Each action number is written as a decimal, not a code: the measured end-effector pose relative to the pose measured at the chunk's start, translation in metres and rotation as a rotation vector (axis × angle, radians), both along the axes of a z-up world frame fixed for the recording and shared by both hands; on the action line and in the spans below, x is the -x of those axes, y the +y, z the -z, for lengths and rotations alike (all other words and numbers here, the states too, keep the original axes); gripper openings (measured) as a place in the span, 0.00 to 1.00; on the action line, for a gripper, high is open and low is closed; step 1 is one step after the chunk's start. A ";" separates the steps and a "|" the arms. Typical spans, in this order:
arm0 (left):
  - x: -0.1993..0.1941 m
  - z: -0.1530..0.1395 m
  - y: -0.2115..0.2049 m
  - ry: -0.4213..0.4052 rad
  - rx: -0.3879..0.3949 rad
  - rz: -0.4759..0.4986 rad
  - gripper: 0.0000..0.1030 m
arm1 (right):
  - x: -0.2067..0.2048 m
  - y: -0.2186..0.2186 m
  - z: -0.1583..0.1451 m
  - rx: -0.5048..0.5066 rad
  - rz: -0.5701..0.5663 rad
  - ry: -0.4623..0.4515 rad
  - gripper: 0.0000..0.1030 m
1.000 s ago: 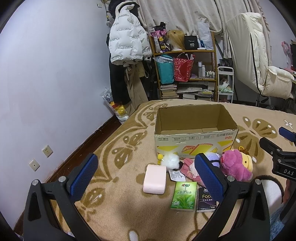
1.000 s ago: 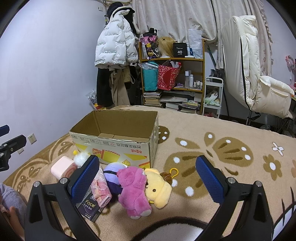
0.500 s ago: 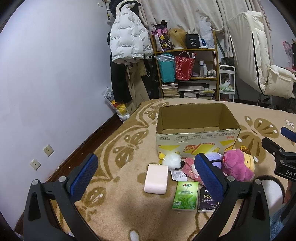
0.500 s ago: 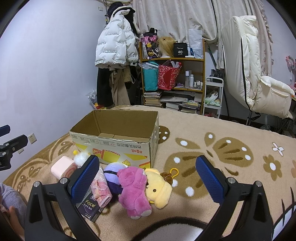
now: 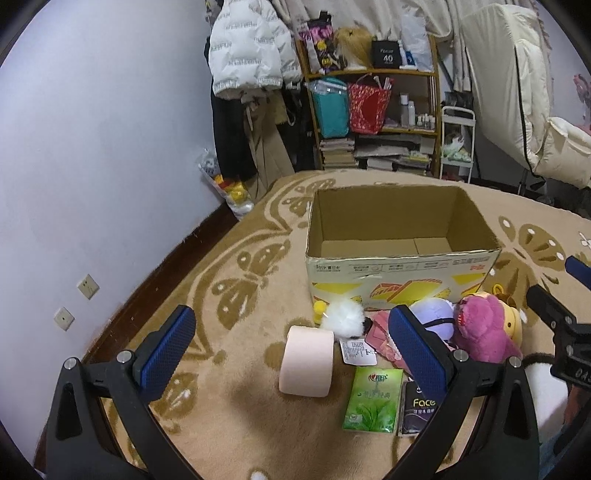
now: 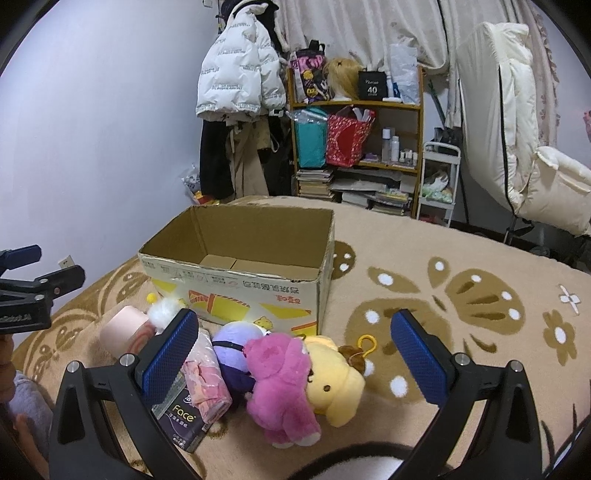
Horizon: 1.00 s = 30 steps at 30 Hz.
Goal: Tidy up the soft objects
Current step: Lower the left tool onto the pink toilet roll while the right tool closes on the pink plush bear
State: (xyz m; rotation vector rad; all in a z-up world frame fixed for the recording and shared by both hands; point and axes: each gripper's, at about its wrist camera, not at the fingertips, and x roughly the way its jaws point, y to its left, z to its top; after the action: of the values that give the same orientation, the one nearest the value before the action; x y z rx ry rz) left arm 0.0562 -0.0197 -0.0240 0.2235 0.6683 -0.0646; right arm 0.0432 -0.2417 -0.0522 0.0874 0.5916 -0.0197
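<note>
Both spread wide, left gripper [image 5: 291,354] and right gripper [image 6: 295,356], gripping nothing; "Face" printed on dark tissue pack [image 6: 183,421] beside green tea-leaf pack [image 5: 373,398], before cardboard box [image 5: 399,266]

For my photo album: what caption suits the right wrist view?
Open right gripper hovering over a pink plush bear and yellow plush toy beside an empty cardboard box.

A lived-in home bedroom: a beige butterfly-patterned rug [image 6: 461,258] covers the near floor, and at the far wall a white puffer jacket [image 6: 236,70] hangs left of a cluttered wooden shelf [image 6: 354,129] with bags and stacked books, curtains [image 6: 369,29] behind, a cream recliner [image 6: 517,147] far right.
</note>
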 end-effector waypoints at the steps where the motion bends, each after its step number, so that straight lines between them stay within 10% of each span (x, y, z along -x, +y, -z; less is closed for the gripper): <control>1: -0.006 0.003 0.000 0.015 0.003 -0.002 1.00 | -0.003 0.000 0.001 -0.003 0.000 0.006 1.00; 30: -0.097 0.115 0.037 0.413 0.153 -0.182 1.00 | -0.053 -0.013 0.067 -0.072 -0.018 0.212 0.87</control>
State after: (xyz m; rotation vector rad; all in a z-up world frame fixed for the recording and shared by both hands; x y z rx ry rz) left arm 0.1535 0.0169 -0.1388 -0.0010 1.0877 0.0138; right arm 0.0962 -0.2549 -0.1191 0.1514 0.8047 0.0099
